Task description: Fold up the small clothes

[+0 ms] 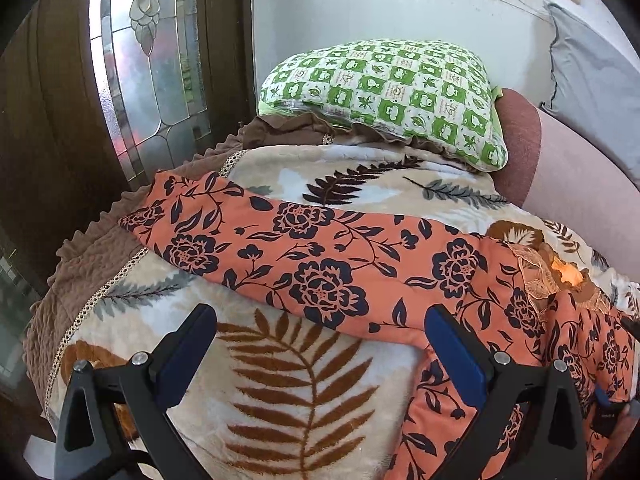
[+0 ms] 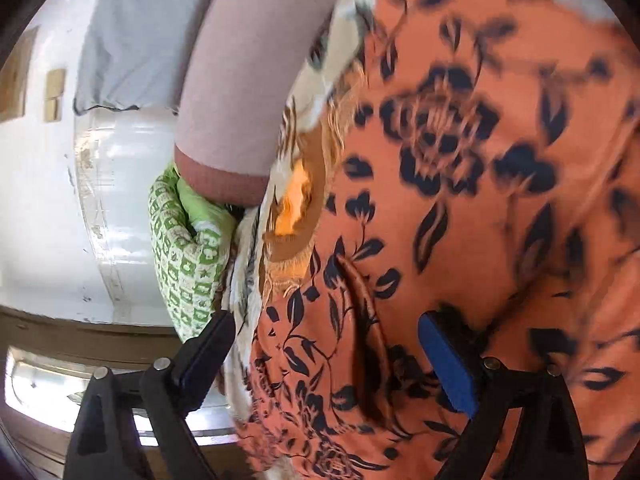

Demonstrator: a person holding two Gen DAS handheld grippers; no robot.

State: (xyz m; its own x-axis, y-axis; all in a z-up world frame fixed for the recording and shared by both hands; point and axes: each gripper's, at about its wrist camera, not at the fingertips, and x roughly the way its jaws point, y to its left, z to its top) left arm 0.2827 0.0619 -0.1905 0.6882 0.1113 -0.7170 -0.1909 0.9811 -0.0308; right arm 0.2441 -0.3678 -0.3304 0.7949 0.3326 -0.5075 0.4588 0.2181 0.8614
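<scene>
Garment [image 1: 320, 264], orange with dark navy flowers, spread in a long band across leaf-print blanket [image 1: 288, 392] on bed, folded edge nearest, right end bunched and trailing off lower right. Green checked pillow [image 1: 384, 96] beyond, against white wall. No containers anywhere. Left gripper [image 1: 320, 344] hovering over blanket, jaws spread wide, nothing between, right finger just overlapping garment's edge. Right gripper [image 2: 328, 360] rolled sideways, released, jaws wide, cloth lying between but unpinched. Right wrist view motion-blurred; neckline lace [image 1: 536, 276] barely legible; garment's far end cut off.
</scene>
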